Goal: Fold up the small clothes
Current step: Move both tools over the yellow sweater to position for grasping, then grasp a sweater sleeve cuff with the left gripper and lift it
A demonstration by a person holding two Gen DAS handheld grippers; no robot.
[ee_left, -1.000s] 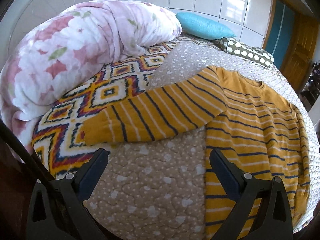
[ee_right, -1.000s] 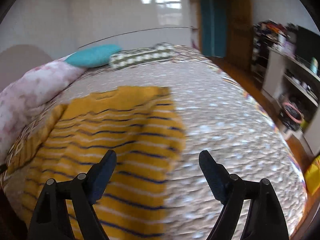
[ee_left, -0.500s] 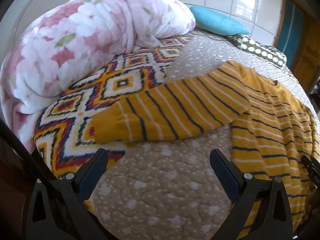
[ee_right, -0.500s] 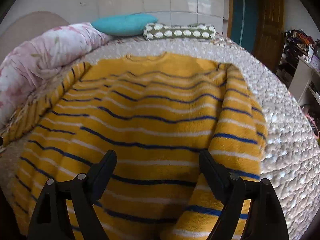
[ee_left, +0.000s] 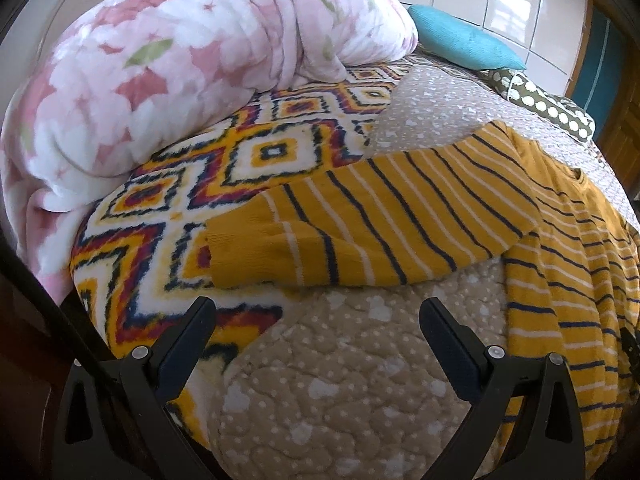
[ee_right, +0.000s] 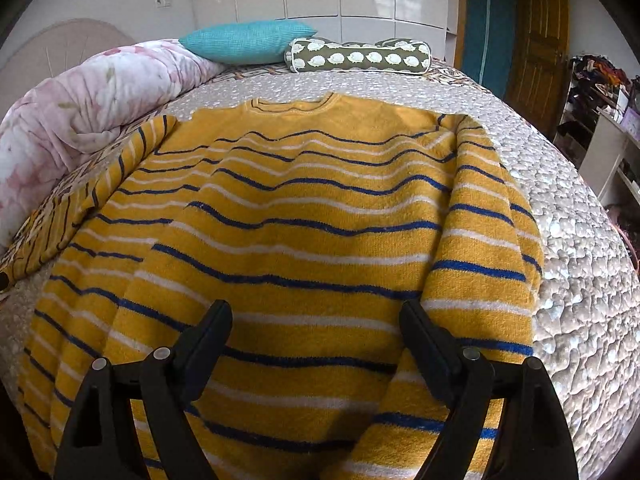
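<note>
Both claws stand wide apart with nothing between their pads. Nearest, the right claw (ee_right: 316, 334) hangs over the lower body of the striped sweater (ee_right: 288, 216), close to the near edge of the bed (ee_right: 580, 240); whether its tips touch the knit I cannot tell. The left claw (ee_left: 316, 320) hovers over bare quilt near the bed's near left corner, with the cuff (ee_left: 244, 252) of the outstretched left sleeve (ee_left: 380, 216) just beyond it and not touching.

Further in, the sweater lies flat on the quilt, its hem toward the near edge and its collar (ee_right: 294, 103) toward the far edge. Its right sleeve (ee_right: 480, 248) is already turned in over the body, while the left sleeve reaches out sideways onto the patterned blanket (ee_left: 256, 152). Beyond that a floral duvet (ee_left: 168, 60) is heaped along the left side, and a teal pillow (ee_right: 246, 40) and a spotted bolster (ee_right: 360, 58) sit at the far edge.

The likely next step is folding the left sleeve inward. The risks as I judge them: the knit is thick and soft, so a pinch at the cuff may also catch the fuzzy blanket beneath and drag it along. Lifting the sleeve from its end alone could let it sag and land crooked, or tug the body askew. Any pull across the body might also shake loose the sleeve already folded.
</note>
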